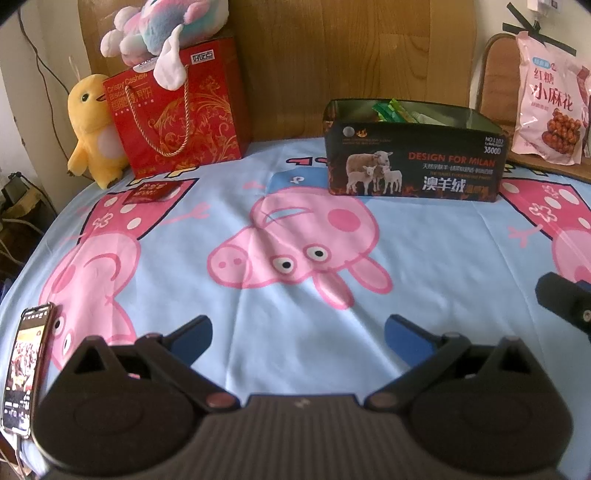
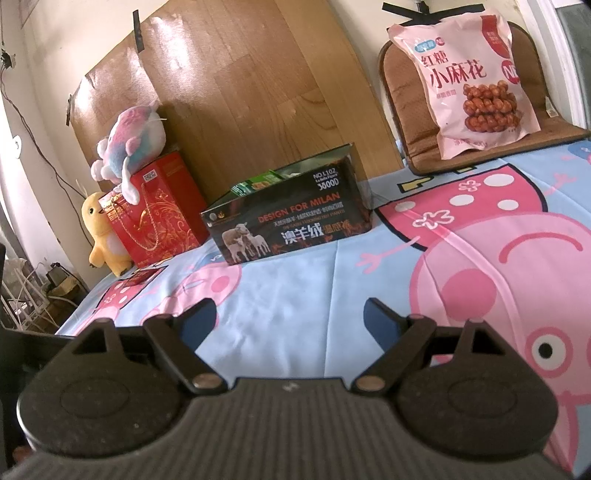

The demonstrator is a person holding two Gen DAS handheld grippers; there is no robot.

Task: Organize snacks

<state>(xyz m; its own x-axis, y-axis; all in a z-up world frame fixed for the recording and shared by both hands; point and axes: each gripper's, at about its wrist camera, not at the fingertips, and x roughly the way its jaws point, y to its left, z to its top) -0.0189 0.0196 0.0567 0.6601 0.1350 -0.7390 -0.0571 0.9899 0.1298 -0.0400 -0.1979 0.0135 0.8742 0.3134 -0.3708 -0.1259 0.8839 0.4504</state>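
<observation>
Hovering low over the pig-print sheet [image 1: 295,229] on the table, the left tongs [image 1: 298,334] are spread wide and hold nothing. Ahead stands the open dark tin [image 1: 413,166] marked "DESIGN FOR MILAN", green snack packets [image 1: 391,110] inside; a small red packet [image 1: 149,192] lies before the red gift bag [image 1: 177,110] reading "Crispy Cashew". From the right wrist, the right tongs [image 2: 290,319] likewise gape empty above the sheet, tilted, the tin ahead and a pink "小麻花" snack bag [image 2: 469,74] propped on a brown cushion [image 2: 402,92].

Two plush toys [image 1: 96,129] [image 1: 166,29], one red gift bag [image 1: 177,110], one black box [image 1: 413,155], one pink snack bag [image 1: 550,103], one phone [image 1: 26,369].
</observation>
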